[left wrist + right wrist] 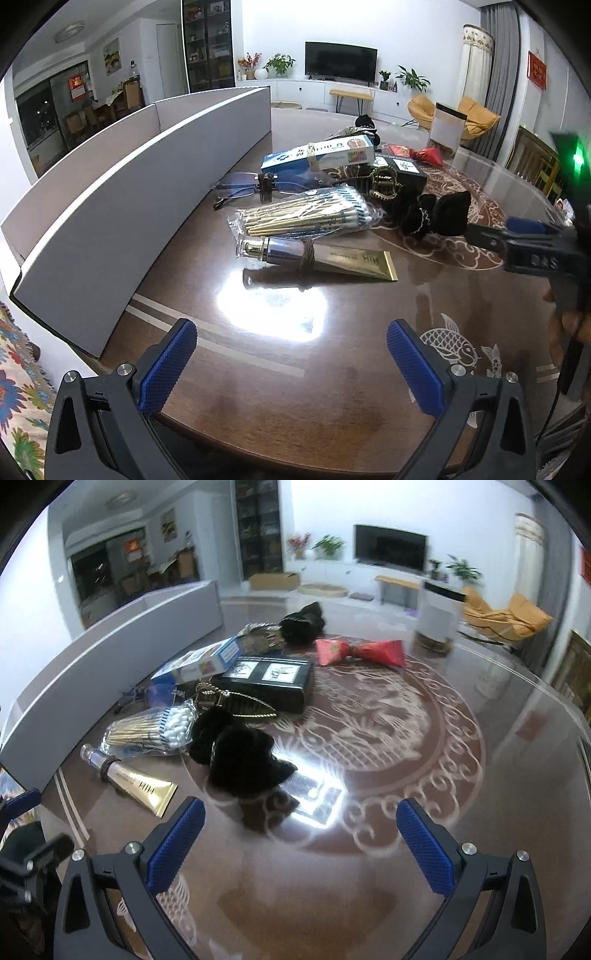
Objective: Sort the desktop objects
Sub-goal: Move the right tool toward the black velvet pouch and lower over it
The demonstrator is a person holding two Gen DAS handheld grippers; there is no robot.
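— Glossy brown glass covers the table (pixel 332 406), and my left gripper (pixel 291 354) hangs over a bare patch of it, jaws spread wide with nothing between them.

— And the right one?

— My right gripper (pixel 301 836) is spread just as wide and empty, hovering near the black furry piece (pixel 243 764). From the left camera I see it coming in from the right edge.

— Where's the clutter?

— Bunched mid-table. Nearest the left gripper lies the gold tube (pixel 321 256), twine around its middle. Just behind it, the bag of cotton swabs (pixel 306 216); behind that, the glasses (pixel 243 188) and the blue-and-white box (pixel 317 157). A black box (pixel 269 681) sits beside it with a gold hair claw (pixel 236 705) against its near side — and a red wrapped packet (pixel 360 651) lies further back.

— The bin?

— A white divided tray (pixel 110 206) along the left side, apart from the pile.
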